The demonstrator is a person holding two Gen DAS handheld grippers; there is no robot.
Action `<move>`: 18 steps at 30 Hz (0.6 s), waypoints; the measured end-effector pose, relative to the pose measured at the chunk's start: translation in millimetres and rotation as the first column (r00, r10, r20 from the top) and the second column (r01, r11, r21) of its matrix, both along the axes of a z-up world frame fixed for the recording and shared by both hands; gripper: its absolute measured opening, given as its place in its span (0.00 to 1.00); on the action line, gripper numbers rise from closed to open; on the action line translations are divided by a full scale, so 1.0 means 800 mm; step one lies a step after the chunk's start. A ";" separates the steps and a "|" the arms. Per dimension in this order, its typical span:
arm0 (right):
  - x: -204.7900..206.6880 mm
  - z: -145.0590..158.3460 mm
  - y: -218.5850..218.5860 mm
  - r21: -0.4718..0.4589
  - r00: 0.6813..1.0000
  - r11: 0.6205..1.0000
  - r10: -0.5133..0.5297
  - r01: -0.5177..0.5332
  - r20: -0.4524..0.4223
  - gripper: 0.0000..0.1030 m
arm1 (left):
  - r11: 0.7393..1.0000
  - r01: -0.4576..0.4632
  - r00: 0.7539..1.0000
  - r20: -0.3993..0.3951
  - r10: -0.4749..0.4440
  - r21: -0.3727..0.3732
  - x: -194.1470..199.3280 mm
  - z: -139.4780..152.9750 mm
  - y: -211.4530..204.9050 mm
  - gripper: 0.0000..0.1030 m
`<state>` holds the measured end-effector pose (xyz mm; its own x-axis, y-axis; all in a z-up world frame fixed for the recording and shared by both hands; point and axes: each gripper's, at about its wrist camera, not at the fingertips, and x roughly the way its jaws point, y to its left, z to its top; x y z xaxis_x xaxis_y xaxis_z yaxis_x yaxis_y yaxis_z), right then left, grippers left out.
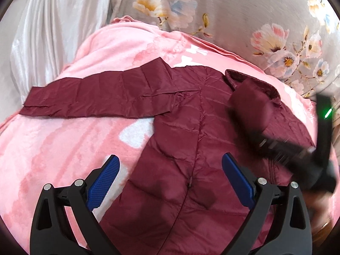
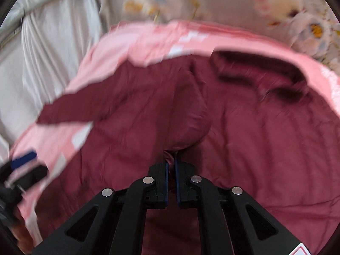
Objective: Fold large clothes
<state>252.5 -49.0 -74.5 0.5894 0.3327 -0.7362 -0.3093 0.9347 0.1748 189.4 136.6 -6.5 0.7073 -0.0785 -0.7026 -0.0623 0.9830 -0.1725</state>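
Observation:
A maroon quilted jacket (image 1: pixel 191 127) lies front up on a pink blanket (image 1: pixel 63 148). Its one sleeve (image 1: pixel 95 93) stretches flat to the left, and its collar (image 1: pixel 233 74) is at the far end. My left gripper (image 1: pixel 171 159) hovers open over the jacket's lower body, with nothing between its blue pads. My right gripper (image 2: pixel 171 161) is shut on the cuff of the other sleeve (image 2: pixel 187 110), which is lifted and doubled over the jacket's chest (image 2: pixel 255 148). In the left wrist view the right gripper (image 1: pixel 260 140) appears blurred at the right with that sleeve (image 1: pixel 250 104).
A grey floral sheet (image 1: pixel 233 10) covers the bed beyond the blanket. White satin fabric (image 1: pixel 42 31) hangs at the far left. The left gripper's blue pad (image 2: pixel 23 161) shows at the left edge of the right wrist view.

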 end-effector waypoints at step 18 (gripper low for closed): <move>-0.062 0.038 -0.294 0.119 0.874 0.871 -0.485 0.477 0.042 0.20 | 0.946 0.144 0.954 -0.215 -0.211 -0.291 0.138 -0.062 -0.069 0.46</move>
